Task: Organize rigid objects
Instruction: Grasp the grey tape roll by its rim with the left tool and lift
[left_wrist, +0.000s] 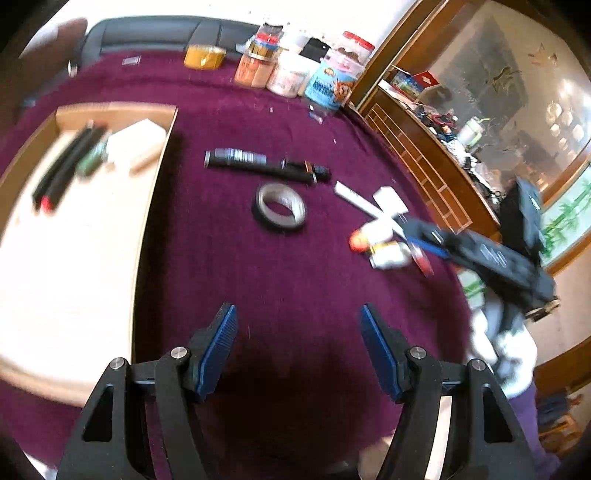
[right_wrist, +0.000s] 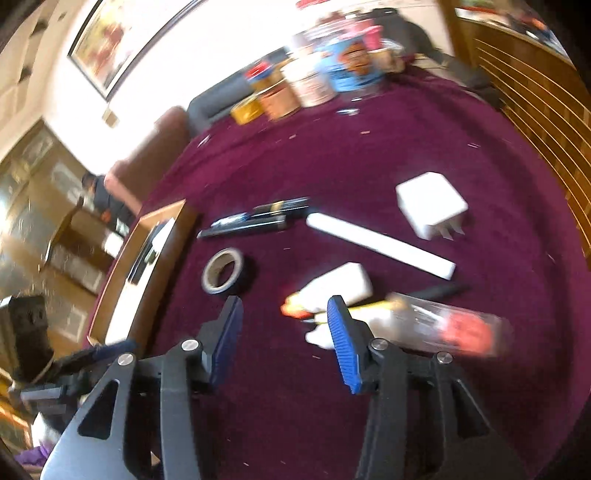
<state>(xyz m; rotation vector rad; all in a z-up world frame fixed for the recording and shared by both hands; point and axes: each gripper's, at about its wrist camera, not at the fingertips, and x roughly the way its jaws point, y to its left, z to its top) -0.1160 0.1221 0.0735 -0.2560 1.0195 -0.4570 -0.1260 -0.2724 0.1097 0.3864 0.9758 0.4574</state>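
Maroon cloth (left_wrist: 229, 258) covers the table in the left wrist view; the left gripper (left_wrist: 299, 328) hangs over a bare stretch of it with its blue-padded fingers (left_wrist: 221, 332) spread wide and holding nothing; the roll of tape (left_wrist: 280, 207) lies flat ahead of the fingers, well apart from them, and a black pen (left_wrist: 266, 167) lies crosswise just beyond the roll; to the left a wooden tray (left_wrist: 155, 177) holds dark pens (left_wrist: 66, 166) and a white block (left_wrist: 136, 142), all blurred; to the right the right gripper (left_wrist: 424, 245) reaches in over a cluster of white things (left_wrist: 384, 236); jars (left_wrist: 295, 70) stand along the far edge of the table.

In the right wrist view the right gripper (right_wrist: 284, 325) also has its fingers released, empty, above the cloth; a white bottle with an orange tip (right_wrist: 332, 286) lies just past and partly behind the right finger (right_wrist: 341, 339), outside the gap; a clear packet with red print (right_wrist: 443, 326) lies to the right of that finger; the roll of tape sits just beyond the left finger (right_wrist: 227, 332); farther off lie the black pen, a long white bar (right_wrist: 380, 245) and a white charger (right_wrist: 430, 206); the tray is at the left edge.
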